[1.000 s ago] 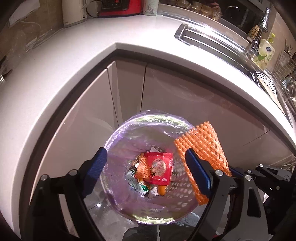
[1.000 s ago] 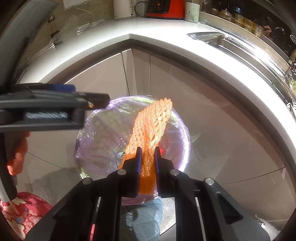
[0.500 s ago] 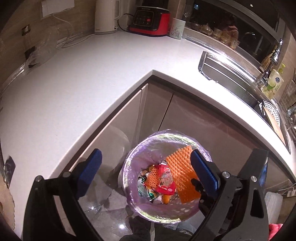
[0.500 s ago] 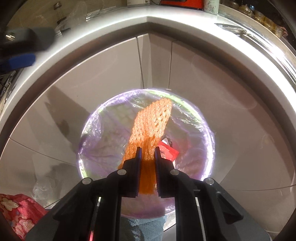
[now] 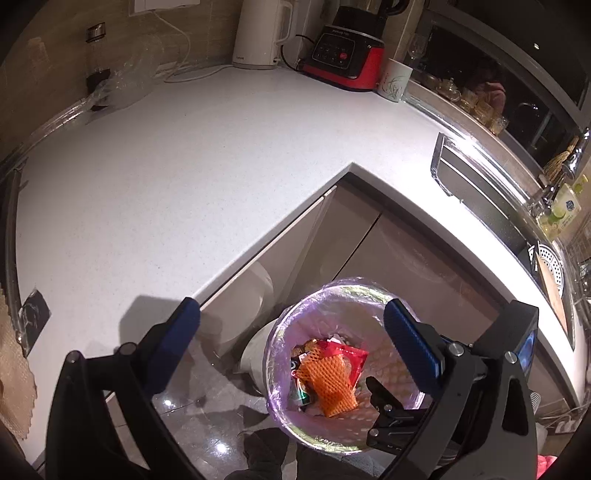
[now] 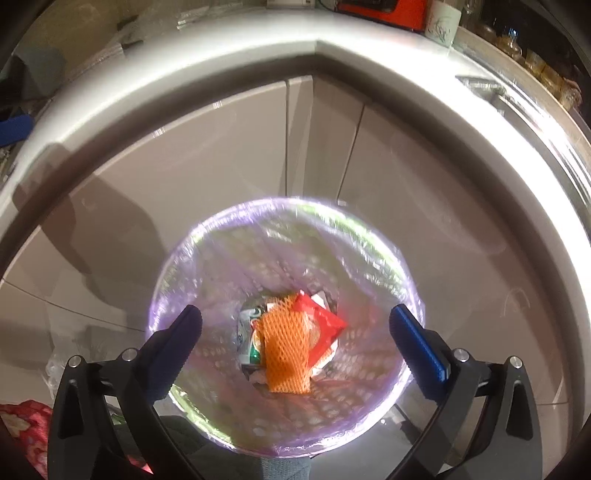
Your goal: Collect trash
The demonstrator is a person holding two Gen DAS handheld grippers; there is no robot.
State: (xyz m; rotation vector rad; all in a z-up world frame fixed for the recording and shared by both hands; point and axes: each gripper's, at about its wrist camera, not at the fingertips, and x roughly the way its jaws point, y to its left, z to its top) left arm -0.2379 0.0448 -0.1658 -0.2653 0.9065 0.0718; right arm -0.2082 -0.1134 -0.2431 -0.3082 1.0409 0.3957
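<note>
A round trash bin (image 6: pixel 373 413) lined with a purple bag stands on the floor in front of the corner cabinets; it also shows in the left wrist view (image 5: pixel 288 325). An orange foam fruit net (image 6: pixel 286 352) lies inside on top of a red wrapper (image 6: pixel 325 325) and other trash; the net also shows in the left wrist view (image 5: pixel 328 384). My right gripper (image 6: pixel 295 332) is open and empty, directly above the bin. My left gripper (image 5: pixel 291 339) is open and empty, higher up over the counter edge and bin.
The white L-shaped countertop (image 5: pixel 166 184) carries a white kettle (image 5: pixel 258 33), a red blender base (image 5: pixel 343 55) and a mug (image 5: pixel 397 79) at the back. A sink (image 5: pixel 491 210) with a soap bottle (image 5: pixel 561 214) is at the right. Glossy floor (image 5: pixel 207 417) surrounds the bin.
My right gripper has opened and the orange net has dropped into the bin onto the trash. My left gripper has risen and pulled back, showing more of the countertop.
</note>
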